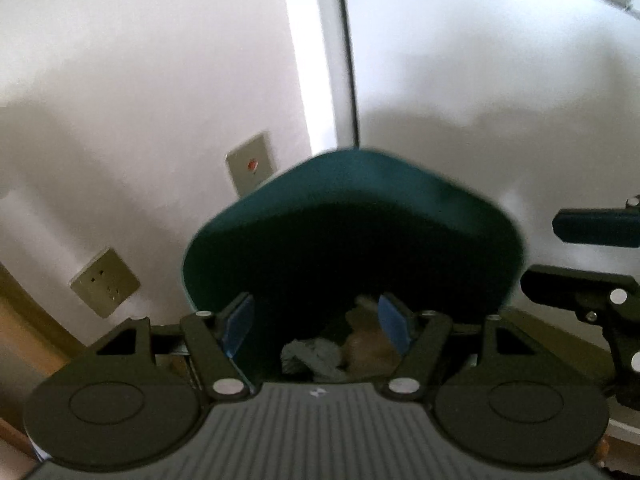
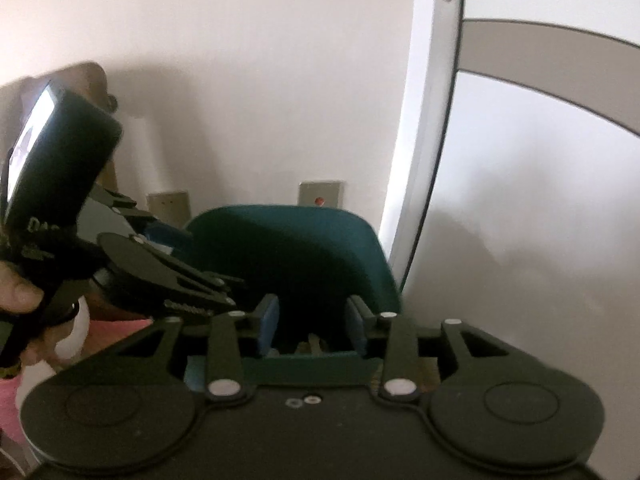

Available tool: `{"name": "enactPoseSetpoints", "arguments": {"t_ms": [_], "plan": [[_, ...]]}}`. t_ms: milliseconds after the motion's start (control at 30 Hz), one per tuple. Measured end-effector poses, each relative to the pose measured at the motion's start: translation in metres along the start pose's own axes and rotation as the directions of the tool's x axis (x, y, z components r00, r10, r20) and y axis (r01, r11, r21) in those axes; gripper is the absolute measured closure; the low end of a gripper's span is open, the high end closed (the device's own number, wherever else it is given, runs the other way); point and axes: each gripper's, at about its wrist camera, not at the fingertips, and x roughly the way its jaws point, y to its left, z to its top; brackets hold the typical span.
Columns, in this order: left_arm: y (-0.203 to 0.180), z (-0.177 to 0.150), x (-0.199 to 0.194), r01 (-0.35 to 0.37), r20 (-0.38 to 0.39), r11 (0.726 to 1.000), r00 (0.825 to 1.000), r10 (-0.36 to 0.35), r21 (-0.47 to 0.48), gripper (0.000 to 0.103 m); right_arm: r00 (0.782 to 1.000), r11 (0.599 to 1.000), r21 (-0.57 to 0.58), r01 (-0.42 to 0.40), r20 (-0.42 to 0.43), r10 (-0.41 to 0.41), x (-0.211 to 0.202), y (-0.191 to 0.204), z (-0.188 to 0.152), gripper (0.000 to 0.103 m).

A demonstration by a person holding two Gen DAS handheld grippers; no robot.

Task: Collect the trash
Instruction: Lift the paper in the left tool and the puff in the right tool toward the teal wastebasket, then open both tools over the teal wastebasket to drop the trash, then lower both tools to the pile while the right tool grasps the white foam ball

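In the left wrist view, a wall socket (image 1: 105, 282) is seen at about nine o'clock and a switch plate (image 1: 251, 168) with a red dot at eleven. At the centre stands the dark green bin (image 1: 352, 232), its mouth open toward the camera. The left gripper (image 1: 316, 324) is held just over that mouth with its blue pads (image 1: 239, 326) set apart, and nothing is pinched between them. Below them, at six o'clock inside the bin, the trash is found: a grey crumpled wad (image 1: 310, 356) beside a brownish piece (image 1: 368, 344) (both dim, so no closer name can be given). At three o'clock part of the right gripper (image 1: 592, 264) intrudes.

In the right wrist view, a person's hand (image 2: 18, 292) is seen at nine o'clock, wrapped round the left tool. The bin's rim lies across the middle, and the right gripper is poised above its near edge, fingers parted and empty.

The drop appears to be done. To finish well, both pairs of fingers should be kept spread while they are lifted straight out, so that the bin's wall is not caught and tipped. The pads should be checked for clinging scraps before the next piece is sought.
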Motion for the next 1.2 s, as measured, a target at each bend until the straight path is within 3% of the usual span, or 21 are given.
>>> {"name": "enactPoseSetpoints", "arguments": {"t_ms": [133, 367, 633, 733, 867, 1033, 1200], "plan": [[-0.01, -0.004, -0.038, 0.038, 0.058, 0.999, 0.998, -0.038, -0.003, 0.027, 1.0, 1.0, 0.021, -0.006, 0.02, 0.006, -0.024, -0.003, -0.001, 0.061], [-0.039, -0.021, -0.088, 0.103, 0.127, 0.994, 0.986, -0.107, 0.039, 0.023, 0.999, 0.999, 0.052, -0.002, 0.04, 0.0, -0.052, -0.004, -0.019, 0.05], [-0.073, -0.046, -0.112, 0.224, 0.149, 0.974, 0.962, -0.228, 0.042, 0.023, 0.999, 0.992, 0.122, 0.017, 0.026, -0.021, -0.057, -0.018, -0.055, 0.047], [-0.084, -0.056, -0.105, 0.284, 0.146, 0.959, 0.948, -0.282, 0.009, 0.023, 0.999, 0.989, 0.144, 0.035, 0.019, -0.038, -0.057, -0.022, -0.073, 0.047], [-0.1, -0.072, -0.09, 0.334, 0.167, 0.943, 0.929, -0.329, -0.001, 0.0, 0.998, 0.978, 0.203, 0.056, 0.001, -0.057, -0.056, -0.036, -0.103, 0.046], [-0.118, -0.095, -0.06, 0.411, 0.171, 0.911, 0.9, -0.4, -0.032, 0.0, 0.996, 0.963, 0.256, 0.09, -0.031, -0.084, -0.037, -0.051, -0.148, 0.046], [-0.141, -0.126, -0.007, 0.423, 0.107, 0.903, 0.904, -0.414, -0.077, 0.0, 0.99, 0.943, 0.307, 0.131, -0.088, -0.109, -0.014, -0.076, -0.204, 0.044]]}}
